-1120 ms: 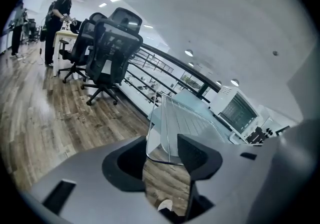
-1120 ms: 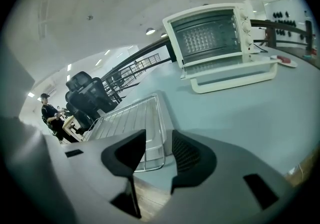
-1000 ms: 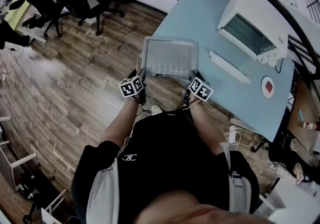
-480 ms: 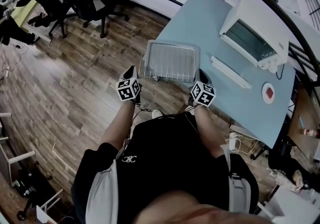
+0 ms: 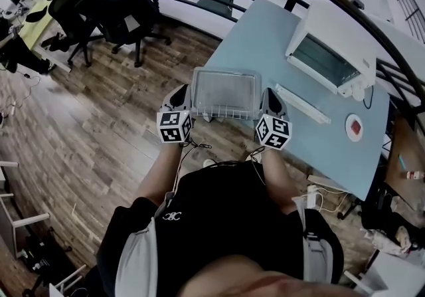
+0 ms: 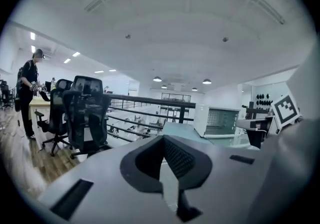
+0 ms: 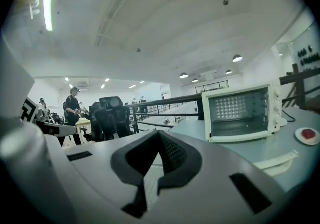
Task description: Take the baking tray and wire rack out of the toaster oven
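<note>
A grey baking tray [image 5: 224, 74] sits at the near left corner of the pale blue bench [image 5: 265, 33]. The wire rack [image 5: 229, 114] lies in it, its wire ends showing along the tray's near edge.

Your left tongs [image 5: 178, 94] and right tongs [image 5: 271, 98] sit just beside the tray's near corners, one on each side, and neither is holding it. The left tongs have just been closing. Both pairs are now pressed pad to pad.

The white toaster oven [image 5: 331, 40] stands well apart at the bench's far right. The right gripper view shows its dotted back wall. A long white bar [image 5: 302, 104] lies in front of it. Near the bench's right edge, a small white plate [image 5: 354, 127] holds one red item [image 5: 356, 128].
</note>
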`<move>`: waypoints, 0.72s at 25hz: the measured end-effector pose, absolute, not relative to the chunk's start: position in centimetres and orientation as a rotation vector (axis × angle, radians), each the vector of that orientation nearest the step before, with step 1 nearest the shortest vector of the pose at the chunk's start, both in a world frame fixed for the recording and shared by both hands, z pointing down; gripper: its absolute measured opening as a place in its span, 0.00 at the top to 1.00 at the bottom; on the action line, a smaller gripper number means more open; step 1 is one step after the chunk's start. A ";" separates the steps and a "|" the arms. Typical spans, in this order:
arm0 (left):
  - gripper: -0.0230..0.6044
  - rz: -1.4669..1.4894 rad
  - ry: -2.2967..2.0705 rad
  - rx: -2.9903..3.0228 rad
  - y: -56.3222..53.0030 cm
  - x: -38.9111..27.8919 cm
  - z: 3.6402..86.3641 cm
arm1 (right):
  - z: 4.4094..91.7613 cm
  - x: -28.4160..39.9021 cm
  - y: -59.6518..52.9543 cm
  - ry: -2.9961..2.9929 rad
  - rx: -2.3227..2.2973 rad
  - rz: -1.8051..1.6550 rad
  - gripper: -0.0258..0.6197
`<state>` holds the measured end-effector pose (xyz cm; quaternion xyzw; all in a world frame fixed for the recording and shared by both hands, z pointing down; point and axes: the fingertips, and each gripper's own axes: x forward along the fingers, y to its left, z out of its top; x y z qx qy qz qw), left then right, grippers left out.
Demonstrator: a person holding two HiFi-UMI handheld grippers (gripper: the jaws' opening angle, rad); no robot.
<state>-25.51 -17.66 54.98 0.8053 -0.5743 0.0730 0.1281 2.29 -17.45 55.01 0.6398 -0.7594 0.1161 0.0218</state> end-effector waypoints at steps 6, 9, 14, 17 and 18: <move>0.94 0.181 -1.633 2.502 -18.0 -20.6 49.6 | 50.1 4.7 -16.4 -2.389 2.090 0.256 0.96; 0.94 0.148 -1.581 2.542 -18.3 -18.1 48.0 | 48.1 6.3 -15.8 -2.376 2.153 0.202 0.96; 0.94 0.139 -1.497 2.612 -19.2 -13.7 46.4 | 46.0 9.9 -14.8 -2.306 2.257 0.138 0.96; 0.94 0.132 -1.430 2.649 -19.4 -10.8 45.9 | 45.4 11.9 -13.9 -2.265 2.309 0.120 0.96; 0.94 0.133 -1.405 2.669 -19.3 -9.7 45.8 | 45.2 12.6 -13.5 -2.251 2.325 0.113 0.96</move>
